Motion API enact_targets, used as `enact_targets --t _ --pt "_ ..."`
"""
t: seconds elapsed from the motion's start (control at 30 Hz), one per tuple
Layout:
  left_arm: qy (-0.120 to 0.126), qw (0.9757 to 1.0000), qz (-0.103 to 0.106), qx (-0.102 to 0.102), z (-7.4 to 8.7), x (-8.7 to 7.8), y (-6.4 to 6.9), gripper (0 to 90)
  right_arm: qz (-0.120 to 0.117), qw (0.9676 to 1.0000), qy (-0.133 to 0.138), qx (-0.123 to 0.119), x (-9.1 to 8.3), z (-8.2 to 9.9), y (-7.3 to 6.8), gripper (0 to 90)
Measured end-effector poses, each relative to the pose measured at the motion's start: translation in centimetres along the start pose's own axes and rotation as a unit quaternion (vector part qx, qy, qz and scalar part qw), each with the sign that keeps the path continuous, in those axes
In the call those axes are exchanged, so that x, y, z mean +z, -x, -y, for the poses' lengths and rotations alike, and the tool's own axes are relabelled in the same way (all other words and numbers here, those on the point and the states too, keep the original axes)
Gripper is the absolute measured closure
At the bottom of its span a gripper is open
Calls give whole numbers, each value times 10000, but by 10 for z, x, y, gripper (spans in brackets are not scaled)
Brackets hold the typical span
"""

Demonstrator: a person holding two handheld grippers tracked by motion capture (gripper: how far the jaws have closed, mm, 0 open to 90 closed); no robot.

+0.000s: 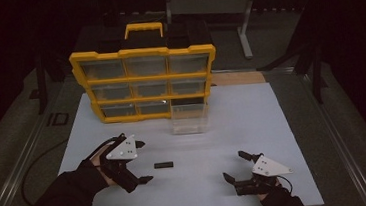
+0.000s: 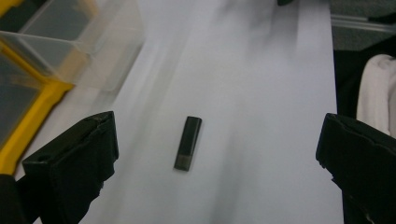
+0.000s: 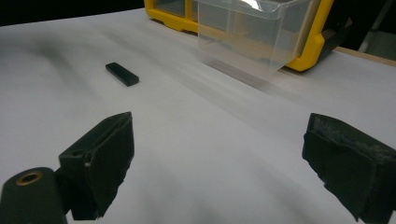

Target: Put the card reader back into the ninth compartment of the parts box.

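Observation:
A small flat black stick (image 1: 164, 165) lies on the white table top (image 1: 233, 128), between the two grippers. In the left gripper view the black stick (image 2: 188, 143) rests ahead of the wide-apart jaws, and the right gripper view has the stick (image 3: 122, 74) farther off to the upper left. My left gripper (image 1: 143, 161) is open, just left of the stick, with nothing in it. Near the front right edge my right gripper (image 1: 235, 166) is also open and holds nothing. A clear plastic drawer (image 1: 188, 115) stands pulled out in front of the yellow organizer (image 1: 144, 81).
The yellow organizer with clear drawers and a handle stands at the back of the table. The clear drawer (image 3: 252, 32) sits on the table at its lower right corner. A dark floor and a metal frame (image 1: 244, 22) lie beyond.

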State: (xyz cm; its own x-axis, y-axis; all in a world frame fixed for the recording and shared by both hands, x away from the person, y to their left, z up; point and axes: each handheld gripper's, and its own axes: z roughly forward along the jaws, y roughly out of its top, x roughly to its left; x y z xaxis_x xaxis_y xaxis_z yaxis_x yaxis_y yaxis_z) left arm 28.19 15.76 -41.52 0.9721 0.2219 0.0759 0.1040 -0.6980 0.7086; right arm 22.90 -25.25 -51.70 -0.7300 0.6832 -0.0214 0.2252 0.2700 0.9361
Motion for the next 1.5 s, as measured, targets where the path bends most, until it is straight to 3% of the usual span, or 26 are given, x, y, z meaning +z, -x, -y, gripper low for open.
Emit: enact_targets --t 0.33,0.7,1.23,1.5 --pt "-409 9987 298 35 -10 17 -4 4 -40 10000 -16 43 0 0 0 91" --pt "-840 9948 539 198 -18 35 -9 4 -60 10000 -48 28 1 1 0 91" --pt "-1321 9882 709 324 -18 59 -17 5 -44 10000 -41 -9 1 1 -1 92" --pt "-1537 9849 697 379 -17 68 -22 16 -74 10000 -50 3 2 1 0 91"
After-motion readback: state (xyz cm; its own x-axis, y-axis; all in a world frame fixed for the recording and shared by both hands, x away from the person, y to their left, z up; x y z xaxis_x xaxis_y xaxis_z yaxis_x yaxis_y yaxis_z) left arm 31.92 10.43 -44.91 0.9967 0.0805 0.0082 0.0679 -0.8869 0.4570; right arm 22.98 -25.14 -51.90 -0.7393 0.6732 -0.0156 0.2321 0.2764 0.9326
